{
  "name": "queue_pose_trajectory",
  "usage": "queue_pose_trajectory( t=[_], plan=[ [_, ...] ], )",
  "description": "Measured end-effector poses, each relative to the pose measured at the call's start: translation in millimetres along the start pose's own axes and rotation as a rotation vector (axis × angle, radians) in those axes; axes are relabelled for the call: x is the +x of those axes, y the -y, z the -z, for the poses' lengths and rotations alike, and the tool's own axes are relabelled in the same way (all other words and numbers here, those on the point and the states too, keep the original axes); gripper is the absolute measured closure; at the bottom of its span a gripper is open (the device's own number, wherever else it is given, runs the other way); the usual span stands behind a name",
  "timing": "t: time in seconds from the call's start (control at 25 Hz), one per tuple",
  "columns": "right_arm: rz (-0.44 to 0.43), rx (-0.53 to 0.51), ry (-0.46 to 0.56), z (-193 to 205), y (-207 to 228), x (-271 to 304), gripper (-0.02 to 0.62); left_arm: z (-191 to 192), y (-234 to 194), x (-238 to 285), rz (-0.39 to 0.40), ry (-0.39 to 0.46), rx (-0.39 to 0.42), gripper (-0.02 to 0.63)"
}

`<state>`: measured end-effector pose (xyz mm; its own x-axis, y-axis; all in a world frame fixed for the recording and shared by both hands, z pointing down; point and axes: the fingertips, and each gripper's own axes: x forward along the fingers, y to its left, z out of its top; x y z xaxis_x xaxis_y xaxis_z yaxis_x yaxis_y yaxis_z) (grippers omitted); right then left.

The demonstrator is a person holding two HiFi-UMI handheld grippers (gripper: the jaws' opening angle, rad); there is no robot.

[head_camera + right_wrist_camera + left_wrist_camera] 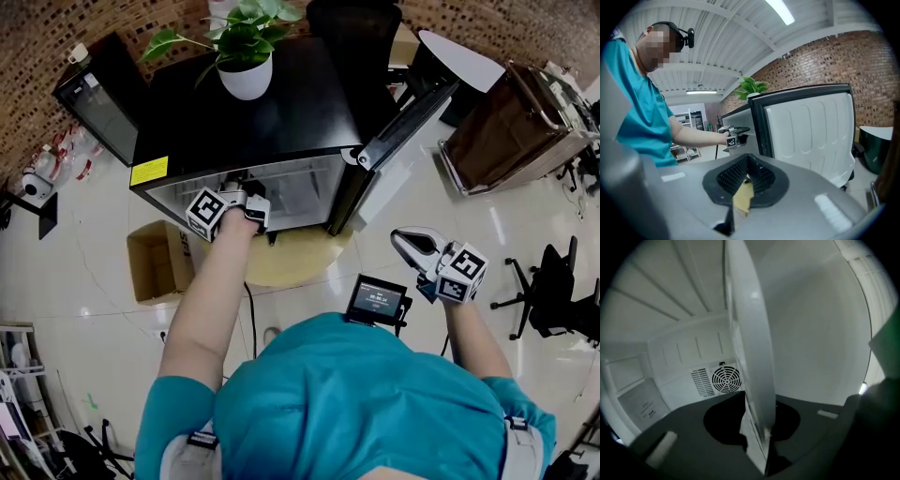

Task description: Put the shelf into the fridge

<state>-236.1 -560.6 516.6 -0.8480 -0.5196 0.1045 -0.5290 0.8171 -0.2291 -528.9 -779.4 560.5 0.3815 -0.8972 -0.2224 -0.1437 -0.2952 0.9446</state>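
A black mini fridge (272, 112) stands with its door (405, 120) swung open to the right. My left gripper (246, 202) reaches into the fridge's mouth, shut on the white shelf (751, 333). In the left gripper view the shelf stands edge-on between the jaws of the left gripper (761, 446), running toward the back wall and its round fan vent (725, 379). My right gripper (419, 246) hangs to the right of the door, away from the fridge. In its own view the right gripper (748, 161) is shut with nothing held, facing the door's white inner liner (811, 136).
A potted plant (246, 56) sits on the fridge top. A round yellow mat (291, 258) lies before the fridge, a cardboard box (159, 261) left of it. A small screen (377, 300) is near my chest. A brown case (506, 122) and office chairs (553, 291) stand right.
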Motion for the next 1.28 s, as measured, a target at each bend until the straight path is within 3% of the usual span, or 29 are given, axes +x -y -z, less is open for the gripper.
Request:
queue_pose_trajectory(
  t=[0.16, 0.28, 0.4, 0.6, 0.68, 0.8, 1.0, 1.08, 1.2, 1.28],
  plan=[
    [0.013, -0.005, 0.024, 7, -4, -27, 0.594, 22, 3, -20, 0.049, -0.025, -0.012, 0.546],
    [0.020, -0.006, 0.045, 18, -4, -60, 0.594, 48, -15, -44, -0.018, -0.056, 0.092, 0.541],
    [0.020, -0.008, 0.060, 23, -2, -84, 0.594, 66, -14, -56, -0.051, -0.073, 0.124, 0.542],
    [-0.004, -0.014, 0.085, 14, -6, -110, 0.594, 95, 4, -84, -0.034, -0.126, 0.168, 0.558],
    [-0.021, -0.018, 0.092, 10, -6, -121, 0.594, 113, 27, -102, 0.046, -0.155, 0.249, 0.558],
    [-0.061, -0.026, 0.097, 5, -6, -138, 0.594, 154, 91, -127, 0.250, -0.184, 0.288, 0.569],
    [-0.150, -0.029, 0.069, 12, -1, -153, 0.594, 212, 158, -183, 0.326, -0.199, 0.394, 0.592],
    [-0.182, -0.021, 0.063, 12, -1, -153, 0.594, 229, 171, -202, 0.306, -0.207, 0.449, 0.594],
    [-0.238, -0.023, 0.073, 2, -15, -157, 0.594, 243, 166, -238, 0.154, -0.232, 0.536, 0.594],
    [-0.270, -0.040, 0.084, -7, -32, -166, 0.594, 255, 194, -255, 0.141, -0.256, 0.646, 0.594]
  ],
)
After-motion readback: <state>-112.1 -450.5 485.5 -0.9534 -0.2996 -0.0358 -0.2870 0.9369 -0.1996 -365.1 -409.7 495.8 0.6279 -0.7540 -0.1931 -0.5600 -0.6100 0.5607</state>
